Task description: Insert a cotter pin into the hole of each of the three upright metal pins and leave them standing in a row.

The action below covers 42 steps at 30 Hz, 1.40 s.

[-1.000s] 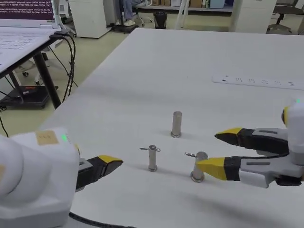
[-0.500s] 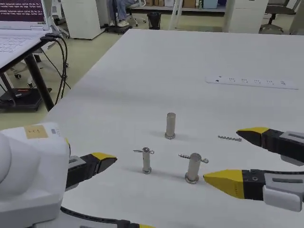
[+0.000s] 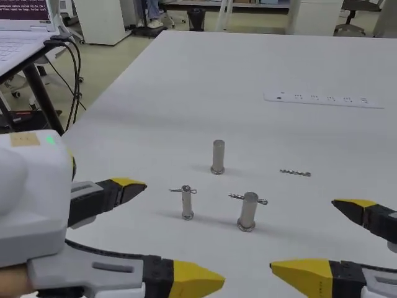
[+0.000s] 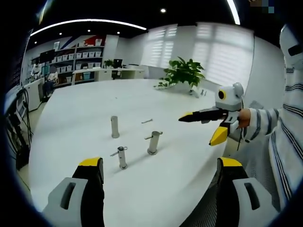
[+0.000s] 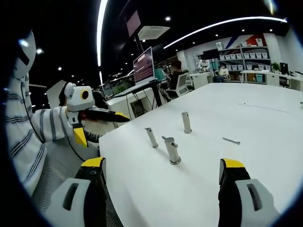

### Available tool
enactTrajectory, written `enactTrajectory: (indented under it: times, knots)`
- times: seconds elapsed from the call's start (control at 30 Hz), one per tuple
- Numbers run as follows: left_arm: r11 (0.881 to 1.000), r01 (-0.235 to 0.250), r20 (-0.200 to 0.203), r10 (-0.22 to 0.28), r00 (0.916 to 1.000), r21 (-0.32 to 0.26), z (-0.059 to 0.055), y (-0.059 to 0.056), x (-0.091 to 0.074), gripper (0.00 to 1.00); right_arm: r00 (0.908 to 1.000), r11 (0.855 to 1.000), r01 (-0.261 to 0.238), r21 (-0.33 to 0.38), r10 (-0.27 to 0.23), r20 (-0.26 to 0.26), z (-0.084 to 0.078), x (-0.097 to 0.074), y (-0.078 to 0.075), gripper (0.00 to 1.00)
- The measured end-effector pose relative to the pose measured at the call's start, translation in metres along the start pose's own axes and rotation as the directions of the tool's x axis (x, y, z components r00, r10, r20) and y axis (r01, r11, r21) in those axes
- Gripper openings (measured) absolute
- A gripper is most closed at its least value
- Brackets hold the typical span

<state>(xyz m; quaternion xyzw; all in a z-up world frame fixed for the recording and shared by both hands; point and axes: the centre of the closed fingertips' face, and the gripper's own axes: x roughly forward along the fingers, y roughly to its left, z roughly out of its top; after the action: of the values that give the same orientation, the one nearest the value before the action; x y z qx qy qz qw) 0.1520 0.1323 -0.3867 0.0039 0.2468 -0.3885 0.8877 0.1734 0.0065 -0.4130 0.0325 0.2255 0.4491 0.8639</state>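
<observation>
Both my grippers are released and carry nothing. The left gripper and the right gripper hang with jaws spread wide, on my side of the bare pin. That pin stands upright with its hole unfilled. The loose cotter pin lies flat on the worktop, to the right of the bare pin and apart from it. The left finished pin and the right finished pin each have a cotter through them and stand nearer me than the bare pin.

I think the pickup is the main risk. The cotter is thin and lies flat, so my right jaws may skid it away or pinch it crooked. I cannot tell which way the bare pin's hole faces, and a sideways push against its narrow foot would likely topple it. The finished pins sit between my grippers and the bare pin, so a careless reach could sweep one over. The bare pin also stands behind the other two, not in line, and shifting it risks another fall.
</observation>
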Motion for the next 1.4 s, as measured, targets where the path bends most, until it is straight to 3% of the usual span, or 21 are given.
enactTrajectory:
  times: [0.17,0.4,0.53,0.67,0.7,0.8,0.9,1.0,1.07,1.2,1.27,1.4]
  knots:
    - [1.000,0.006,0.011,-0.006,0.9999,0.010,0.007,0.011,0.006,0.99,0.9989,0.999,0.047,0.023,-0.047,-0.008,-0.005,-0.004,-0.006,0.98]
    - [0.994,0.017,-0.035,-0.013,0.9993,0.104,0.016,0.022,0.018,0.99,0.9956,0.994,0.092,0.060,-0.093,0.011,-0.003,-0.014,-0.013,0.98]
    - [0.992,0.033,-0.021,-0.030,0.9993,0.126,0.031,0.027,0.027,0.99,0.9926,0.990,0.120,0.068,-0.121,0.010,-0.001,-0.023,-0.020,0.98]
    - [0.982,0.041,-0.030,-0.036,0.9989,0.183,0.045,0.034,0.037,0.97,0.9891,0.987,0.146,0.069,-0.147,0.010,0.000,-0.031,-0.027,0.98]
    - [0.981,0.043,-0.031,-0.038,0.9988,0.190,0.050,0.030,0.042,0.94,0.9885,0.986,0.150,0.068,-0.151,0.010,0.000,-0.034,-0.028,0.98]
    - [0.985,0.012,-0.014,-0.010,0.9999,0.174,0.063,0.041,0.051,0.93,0.9865,0.985,0.163,0.065,-0.164,0.005,-0.002,-0.038,-0.031,0.98]
    - [0.985,0.024,-0.014,-0.022,0.9997,0.173,0.071,0.044,0.060,0.87,0.9844,0.982,0.175,0.072,-0.176,0.005,-0.003,-0.043,-0.035,0.98]
    - [0.970,0.007,-0.041,0.003,0.9991,0.244,0.077,0.055,0.074,0.80,0.9835,0.981,0.180,0.075,-0.181,0.000,-0.005,-0.045,-0.036,0.98]
    - [0.963,0.013,-0.060,0.003,0.9982,0.269,0.081,0.059,0.083,0.77,0.9835,0.981,0.181,0.074,-0.181,-0.005,-0.006,-0.046,-0.036,0.98]
    - [0.961,0.030,-0.067,-0.012,0.9977,0.274,0.086,0.067,0.099,0.69,0.9836,0.980,0.180,0.084,-0.181,0.002,-0.006,-0.048,-0.036,0.97]
    - [0.972,0.045,-0.086,-0.026,0.9960,0.231,0.084,0.071,0.107,0.65,0.9838,0.980,0.179,0.088,-0.179,0.000,-0.006,-0.049,-0.036,0.97]
    - [0.966,0.061,-0.130,-0.029,0.9911,0.250,0.074,0.078,0.121,0.60,0.9825,0.978,0.186,0.096,-0.187,-0.002,-0.008,-0.052,-0.037,0.96]
